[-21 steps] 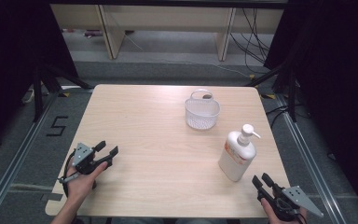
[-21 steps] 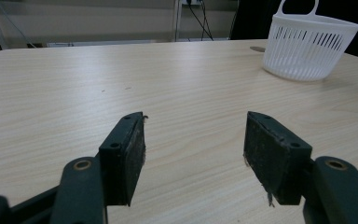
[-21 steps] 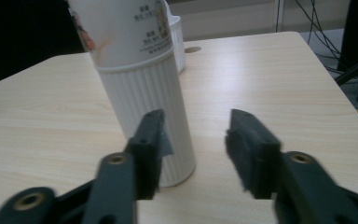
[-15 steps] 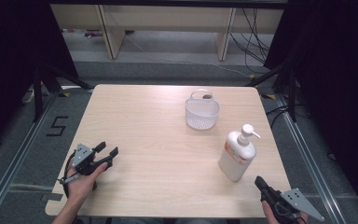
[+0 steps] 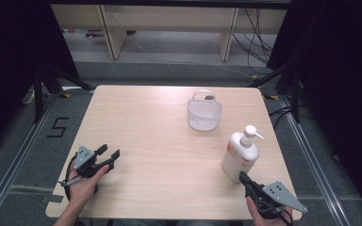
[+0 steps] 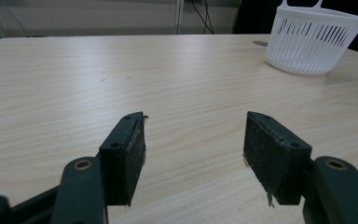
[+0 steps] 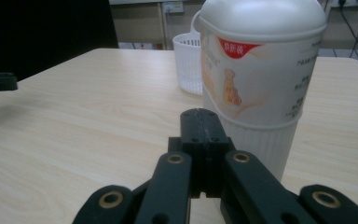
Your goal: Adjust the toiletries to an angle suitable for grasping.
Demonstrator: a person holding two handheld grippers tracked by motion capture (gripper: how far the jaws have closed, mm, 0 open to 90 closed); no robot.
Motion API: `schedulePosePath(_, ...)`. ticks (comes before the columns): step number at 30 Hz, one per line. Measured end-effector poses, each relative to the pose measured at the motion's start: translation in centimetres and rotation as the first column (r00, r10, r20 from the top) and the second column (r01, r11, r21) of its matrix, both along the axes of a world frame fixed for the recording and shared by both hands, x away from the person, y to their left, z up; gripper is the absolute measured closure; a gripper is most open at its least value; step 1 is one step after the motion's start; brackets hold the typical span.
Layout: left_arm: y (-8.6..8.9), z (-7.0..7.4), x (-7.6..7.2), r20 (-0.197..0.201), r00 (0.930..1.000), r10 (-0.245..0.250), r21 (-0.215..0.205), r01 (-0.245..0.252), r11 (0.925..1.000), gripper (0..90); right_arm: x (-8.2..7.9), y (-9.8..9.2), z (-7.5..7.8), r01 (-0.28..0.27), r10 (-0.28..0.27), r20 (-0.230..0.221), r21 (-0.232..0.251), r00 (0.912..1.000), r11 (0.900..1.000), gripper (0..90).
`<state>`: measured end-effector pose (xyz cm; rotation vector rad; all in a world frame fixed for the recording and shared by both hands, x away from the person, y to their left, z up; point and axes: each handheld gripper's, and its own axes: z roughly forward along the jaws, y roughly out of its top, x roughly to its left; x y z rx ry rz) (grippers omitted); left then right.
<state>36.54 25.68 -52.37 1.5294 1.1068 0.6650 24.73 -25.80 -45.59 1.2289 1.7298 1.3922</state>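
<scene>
A pump bottle [image 5: 240, 154] stands at four o'clock on the bench [image 5: 160, 141], a white basket [image 5: 204, 113] at one o'clock. The right claw [image 5: 243, 177], pressed closed and empty, should be opened before the bottle is gripped. The left claw [image 5: 109, 153] is spread wide.

A black "5" [image 5: 57, 127] is marked on the grey floor just left of the worktop [image 5: 136, 117], while the pump bottle [image 7: 256, 79] on the worktop carries a red-banded label whose small print is too blurred to read.
</scene>
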Motion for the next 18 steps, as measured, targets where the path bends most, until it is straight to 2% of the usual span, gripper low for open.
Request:
schedulePosePath(2, 0.0, 0.0, 0.0, 0.003, 1.0000, -0.006, 0.007, 0.006, 1.0000, 37.9, 0.5, 0.3, 0.1, 0.026, -0.026, -0.021, 0.006, 0.9995, 1.000, 90.0)
schedulePosePath(3, 0.0, 0.0, 0.0, 0.003, 1.0000, -0.006, 0.008, 0.006, 0.9999, 37.9, 0.8, 0.3, 0.0, 0.048, -0.048, -0.011, 0.009, 0.9988, 0.999, 90.0)
schedulePosePath(4, 0.0, 0.0, 0.0, 0.003, 1.0000, -0.006, 0.008, 0.006, 0.9999, 37.8, 0.8, 0.3, 0.0, 0.048, -0.048, -0.011, 0.009, 0.9988, 0.999, 90.0)
schedulePosePath(5, 0.1, 0.1, -0.1, -0.005, 1.0000, -0.002, 0.017, 0.002, 0.9998, 37.8, 1.0, 0.5, 0.0, 0.042, -0.042, -0.022, 0.041, 0.9989, 0.998, 90.0)
schedulePosePath(8, 0.1, 0.1, -0.1, -0.005, 1.0000, -0.002, 0.014, 0.002, 0.9999, 37.7, 1.2, 0.3, 0.0, 0.070, -0.069, -0.020, 0.021, 0.9974, 0.997, 90.0)
schedulePosePath(9, 0.0, 0.0, 0.0, 0.003, 1.0000, -0.005, 0.006, 0.005, 1.0000, 37.7, 1.3, 0.4, 0.0, 0.082, -0.081, -0.012, 0.040, 0.9966, 0.996, 90.0)
schedulePosePath(12, 0.1, 0.1, -0.1, -0.009, 1.0000, 0.001, 0.013, -0.001, 0.9999, 37.4, 1.5, 0.1, 0.2, 0.091, -0.090, -0.021, 0.045, 0.9957, 0.995, 90.0)
schedulePosePath(13, 0.1, 0.1, -0.1, -0.007, 1.0000, -0.001, 0.011, 0.001, 0.9999, 37.4, 1.5, -0.2, 0.3, 0.106, -0.106, -0.017, 0.003, 0.9942, 0.994, 90.0)
schedulePosePath(15, 0.1, 0.1, -0.1, -0.007, 1.0000, 0.001, 0.010, -0.001, 0.9999, 37.3, 1.6, -0.2, 0.4, 0.107, -0.107, -0.021, 0.021, 0.9940, 0.994, 90.0)
schedulePosePath(18, 0.1, 0.1, -0.1, -0.008, 1.0000, 0.000, 0.012, 0.000, 0.9999, 37.2, 1.7, -0.3, 0.5, 0.114, -0.114, -0.009, 0.022, 0.9934, 0.993, 90.0)
